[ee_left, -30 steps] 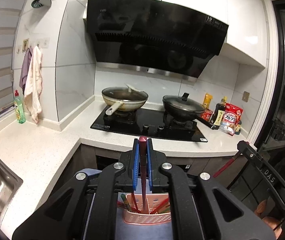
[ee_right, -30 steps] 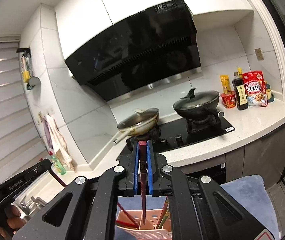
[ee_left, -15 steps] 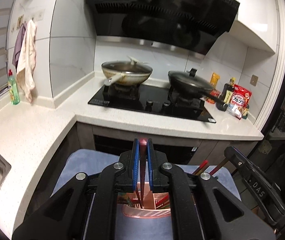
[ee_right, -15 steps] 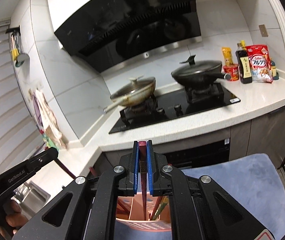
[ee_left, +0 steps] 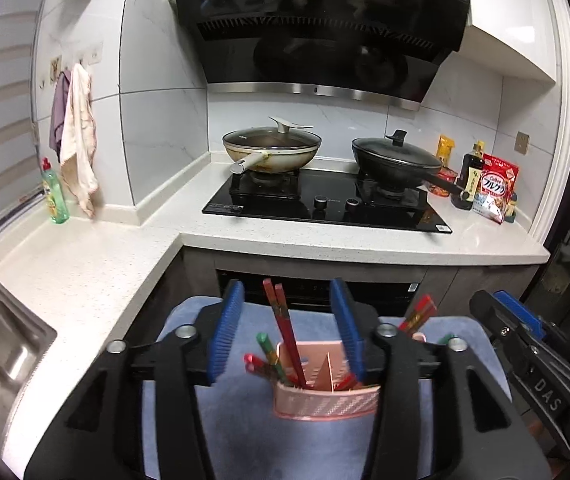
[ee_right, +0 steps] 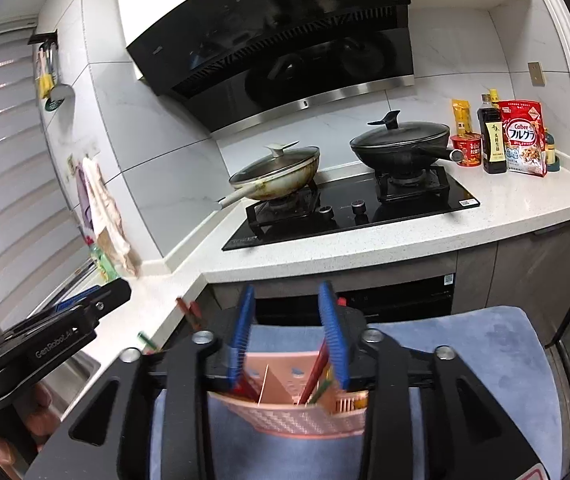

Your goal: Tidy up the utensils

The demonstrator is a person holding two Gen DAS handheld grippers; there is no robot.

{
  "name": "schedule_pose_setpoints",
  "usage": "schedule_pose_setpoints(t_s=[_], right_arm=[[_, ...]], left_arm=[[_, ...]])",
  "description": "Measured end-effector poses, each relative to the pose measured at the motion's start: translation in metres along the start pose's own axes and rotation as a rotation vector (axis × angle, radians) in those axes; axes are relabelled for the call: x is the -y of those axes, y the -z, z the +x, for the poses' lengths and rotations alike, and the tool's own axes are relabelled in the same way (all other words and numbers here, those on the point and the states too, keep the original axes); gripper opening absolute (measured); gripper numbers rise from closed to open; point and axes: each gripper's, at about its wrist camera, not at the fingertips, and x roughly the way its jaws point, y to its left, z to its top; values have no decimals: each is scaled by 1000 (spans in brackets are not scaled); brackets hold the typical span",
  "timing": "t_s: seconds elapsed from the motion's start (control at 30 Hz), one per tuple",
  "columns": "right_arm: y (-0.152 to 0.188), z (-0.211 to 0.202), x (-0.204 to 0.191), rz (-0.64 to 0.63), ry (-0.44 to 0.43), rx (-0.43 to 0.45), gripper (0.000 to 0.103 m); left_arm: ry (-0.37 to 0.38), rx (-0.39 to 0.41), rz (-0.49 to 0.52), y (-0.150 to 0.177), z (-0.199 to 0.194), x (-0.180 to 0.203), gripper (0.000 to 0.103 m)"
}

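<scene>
A pink slotted utensil holder point(ee_left: 325, 400) stands on a blue mat point(ee_left: 221, 424) right below both grippers. Several red and green chopsticks lean in it. My left gripper point(ee_left: 287, 292) is opening; a red chopstick pair point(ee_left: 283, 328) stands loose between its blue pads, touching neither. My right gripper point(ee_right: 287, 292) is opening too, above the same holder point(ee_right: 297, 412). One red chopstick point(ee_right: 317, 368) leans close by its right pad, free of it. Each gripper shows in the other's view: the right gripper point(ee_left: 501, 316) and the left gripper point(ee_right: 97, 296).
Beyond the mat runs a white counter point(ee_left: 365, 244) with a black hob point(ee_left: 325, 204), a pale wok point(ee_left: 273, 152) and a black pan point(ee_left: 397, 160). Bottles and a cereal bag point(ee_left: 497, 188) stand far right. A steel sink point(ee_left: 1, 344) lies left, dish soap point(ee_left: 55, 196) behind it.
Both grippers have sunk toward the holder and their jaws have come apart. The red chopsticks each one pinched now stand free in the holder.
</scene>
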Motion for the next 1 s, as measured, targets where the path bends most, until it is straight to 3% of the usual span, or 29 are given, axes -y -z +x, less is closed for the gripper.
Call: schedule_pose_setpoints(t_s=[0.2,0.43,0.73,0.9,1.0], right_arm=[[18,-32,-7,-36,16,-16,54],[43,-61,-12,-74,47,-51,55],[70,-88,-14,-83,82,-95,57],[82,-101,-15,-90,114,-92,67],[86,-108,-17,-108,137,-85,72]], left_arm=[[-42,-18,48,23,-23,8,56],[-49,-52,56,44,-43,8,59],[-58,-73,66,70,-64,8,71],[-59,-87,68,83,-71,8,80],[-68,-93,79,90,-73,8,80]])
